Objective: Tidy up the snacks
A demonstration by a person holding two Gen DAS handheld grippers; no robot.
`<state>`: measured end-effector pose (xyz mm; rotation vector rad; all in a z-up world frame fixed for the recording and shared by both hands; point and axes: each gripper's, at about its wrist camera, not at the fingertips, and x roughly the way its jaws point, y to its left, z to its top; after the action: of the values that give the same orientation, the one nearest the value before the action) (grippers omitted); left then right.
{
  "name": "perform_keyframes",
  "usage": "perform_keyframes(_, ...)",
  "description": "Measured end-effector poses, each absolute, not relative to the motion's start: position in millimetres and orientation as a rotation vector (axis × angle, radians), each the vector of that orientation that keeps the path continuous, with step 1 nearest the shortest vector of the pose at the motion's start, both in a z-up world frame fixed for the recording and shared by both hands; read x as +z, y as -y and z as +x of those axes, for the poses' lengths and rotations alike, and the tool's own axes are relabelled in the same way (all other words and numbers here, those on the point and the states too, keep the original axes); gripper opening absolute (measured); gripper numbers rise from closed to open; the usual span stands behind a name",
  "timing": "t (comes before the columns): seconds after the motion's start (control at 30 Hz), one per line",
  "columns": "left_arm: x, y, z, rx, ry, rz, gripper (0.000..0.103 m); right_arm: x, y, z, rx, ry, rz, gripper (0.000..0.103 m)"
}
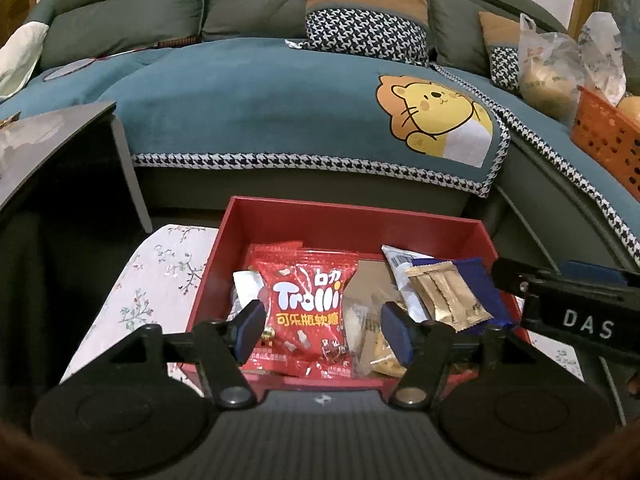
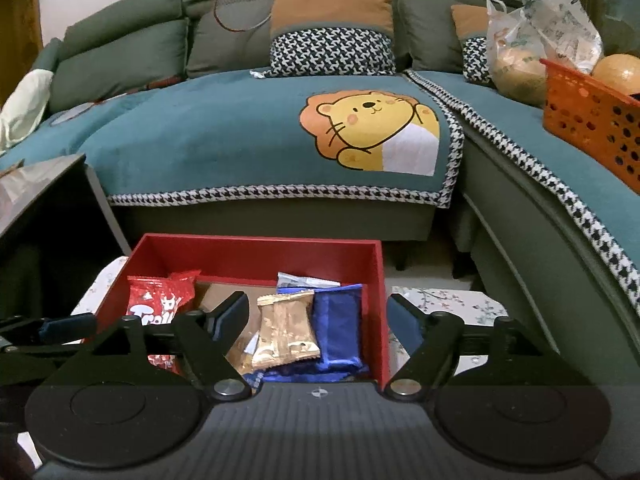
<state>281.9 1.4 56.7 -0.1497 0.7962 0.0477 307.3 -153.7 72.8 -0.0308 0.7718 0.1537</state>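
Hovering over the red box (image 1: 486,240) on the floral cloth (image 1: 160,276), left gripper (image 1: 323,330) and right gripper (image 2: 316,320) both gape empty, snacks like the Trolli bag (image 1: 306,304) already packed inside, likely lining up another pick or tidy.

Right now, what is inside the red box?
Inside the red box: a red Trolli bag, a gold packet, a blue packet and smaller wrappers, partly covered. Most of the bottom is hidden.
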Motion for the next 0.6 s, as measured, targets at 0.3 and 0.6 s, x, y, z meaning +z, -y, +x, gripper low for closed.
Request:
perform_keyframes(0.3,59.6,3.9,257.8,0.053,-0.795,-0.130,0.089,86.8,153.8,280.9,0.148,-0.764,-0.076,0.084)
perform_keyframes(0.6,63.4,5.8,229.1,0.080,-0.778,-0.114,0.103,91.2,159.4,245.0,0.132,-0.770,-0.116,0.086)
